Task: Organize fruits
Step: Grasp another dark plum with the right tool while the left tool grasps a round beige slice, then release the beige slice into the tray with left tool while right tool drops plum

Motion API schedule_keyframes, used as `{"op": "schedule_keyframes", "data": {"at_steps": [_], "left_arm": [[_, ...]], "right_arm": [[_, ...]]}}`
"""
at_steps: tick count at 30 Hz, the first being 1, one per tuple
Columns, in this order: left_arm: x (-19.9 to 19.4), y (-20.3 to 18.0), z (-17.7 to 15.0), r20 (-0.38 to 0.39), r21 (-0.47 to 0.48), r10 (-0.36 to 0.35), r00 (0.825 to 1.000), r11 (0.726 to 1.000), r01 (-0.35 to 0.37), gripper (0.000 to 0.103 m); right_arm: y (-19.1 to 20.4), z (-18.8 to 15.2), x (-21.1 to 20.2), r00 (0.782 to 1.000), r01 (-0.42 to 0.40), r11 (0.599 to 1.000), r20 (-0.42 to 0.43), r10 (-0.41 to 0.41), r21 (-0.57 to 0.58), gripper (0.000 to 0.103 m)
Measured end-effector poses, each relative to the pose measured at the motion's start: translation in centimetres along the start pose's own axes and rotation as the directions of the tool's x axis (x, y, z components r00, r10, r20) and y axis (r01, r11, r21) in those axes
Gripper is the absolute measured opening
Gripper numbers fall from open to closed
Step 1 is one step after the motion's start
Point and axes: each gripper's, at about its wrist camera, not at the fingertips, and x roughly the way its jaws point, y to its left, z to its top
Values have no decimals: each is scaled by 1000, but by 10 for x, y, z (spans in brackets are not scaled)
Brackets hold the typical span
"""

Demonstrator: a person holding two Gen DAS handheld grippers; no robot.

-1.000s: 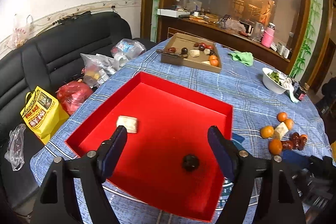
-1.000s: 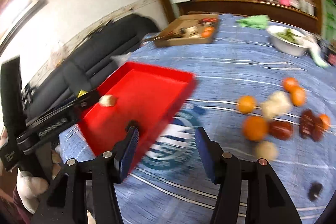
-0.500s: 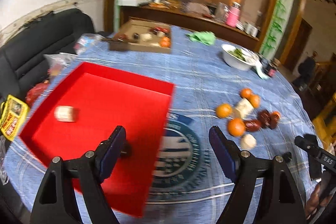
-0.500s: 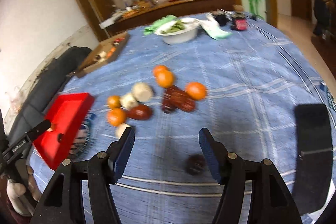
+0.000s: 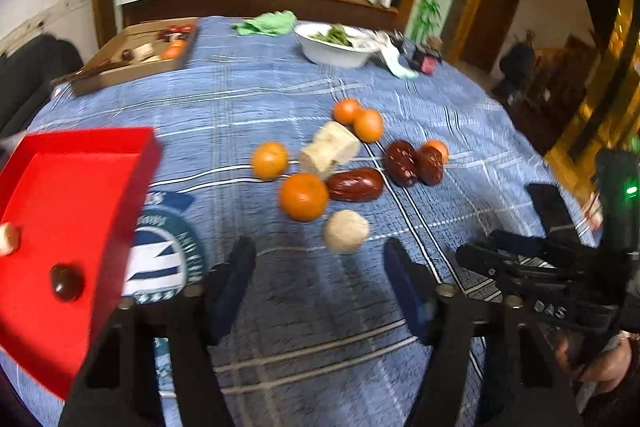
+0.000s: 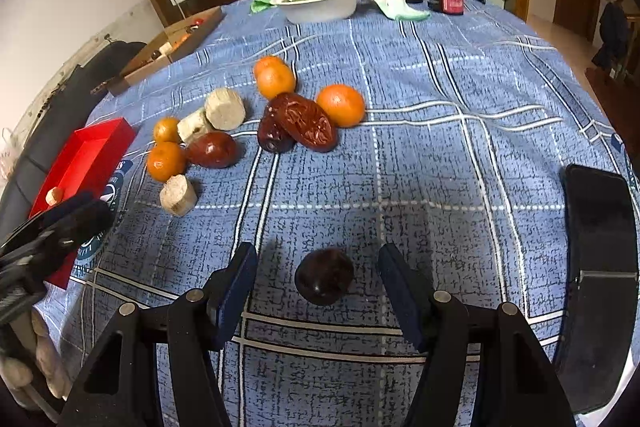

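Note:
On the blue checked cloth lies a loose pile of oranges (image 5: 303,195), brown dates (image 5: 354,183) and beige cut pieces (image 5: 346,231). The red tray (image 5: 80,207) at the left holds a dark round fruit (image 5: 66,281) and a beige piece (image 5: 8,237). My left gripper (image 5: 320,267) hovers just short of the nearest beige piece; its jaws are closing with nothing between them. My right gripper (image 6: 320,267) is open and straddles a lone dark round fruit (image 6: 324,275) near the table's front; the pads stand clear of it. The left gripper (image 6: 60,227) also shows at the right wrist view's left edge.
A black phone (image 6: 600,267) lies right of the right gripper. At the far side stand a white bowl of greens (image 6: 320,7), dark jars (image 6: 450,1), a green cloth (image 5: 266,25) and a cardboard box (image 5: 132,59) holding small items. A black sofa (image 5: 24,75) lies left of the table.
Both views swung right, from the red tray to the loose fruit. The left jaws stand narrower than before. The right gripper has come down around the lone dark fruit.

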Motion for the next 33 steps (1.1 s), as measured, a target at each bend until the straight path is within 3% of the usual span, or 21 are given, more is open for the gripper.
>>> {"op": "schedule_keyframes", "data": {"at_steps": [11,15,16,17,18,19,21,26,33], "left_arm": [[57,-21,11,-117,12,72,990,997,-71,61],[60,-24,12,-108,26,99,989,995,-96,61],[60,-24,12,-106,29,103,989,995,-100,59],[59,-24,12,-101,32,114,988,993,-111,44],[57,-23,12,-96,31,116,989,993,-113,34],[56,-21,12,-97,27,106,990,994,-104,30],[53,-16,12,-99,4,76,992,997,-76,30],[36,-4,10,-83,-51,35,996,998,-40,30],[-7,28,10,7,-134,24,1000,991,-23,30]], "right_arm": [[2,-2,-1,1000,12,999,-6,-12,-44,61],[3,-2,-1,1000,13,999,-8,-14,-49,61],[3,-2,-1,1000,12,999,-8,-13,-49,60],[3,-2,-1,1000,15,999,-7,-15,-48,58],[2,-3,-2,1000,30,998,-4,-30,-50,48],[2,-3,-2,999,46,998,-1,-46,-53,38],[0,-3,-3,1000,27,999,-1,-27,-46,29],[3,-4,-7,1000,11,999,9,-11,-39,28],[21,-2,-34,993,-54,996,100,61,-67,28]]}}
